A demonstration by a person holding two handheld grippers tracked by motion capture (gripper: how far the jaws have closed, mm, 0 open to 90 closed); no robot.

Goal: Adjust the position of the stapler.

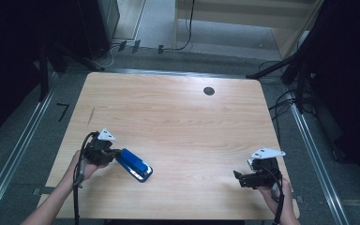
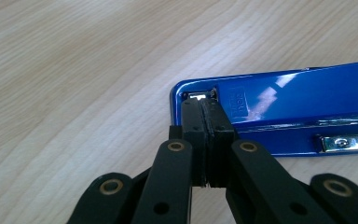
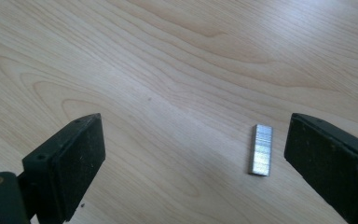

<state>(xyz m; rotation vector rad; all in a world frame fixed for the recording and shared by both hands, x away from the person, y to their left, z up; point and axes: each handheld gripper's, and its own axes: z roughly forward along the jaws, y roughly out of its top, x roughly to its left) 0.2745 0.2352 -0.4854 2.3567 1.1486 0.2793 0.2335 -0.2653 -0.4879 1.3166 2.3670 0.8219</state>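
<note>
— Looking across the wooden surface (image 1: 178,108), what is biggest on it?

— The blue stapler (image 1: 134,164), lying flat near my left side. My left gripper (image 2: 207,122) sits at its rear end, jaws pressed together, tips touching the back of the stapler; I cannot tell whether they pinch any part of it.

— And your right gripper (image 3: 193,154)?

— Spread wide, holding nothing. A small strip of staples (image 3: 261,149) lies on the surface between its jaws, just beside one pad, well apart from the stapler.

Stapler (image 2: 303,112): far end cut off by the left gripper view's right edge.
Stapler's near end: partly hidden behind the left tool (image 2: 207,116).
Lettering on stapler: too blurred to read.
</note>
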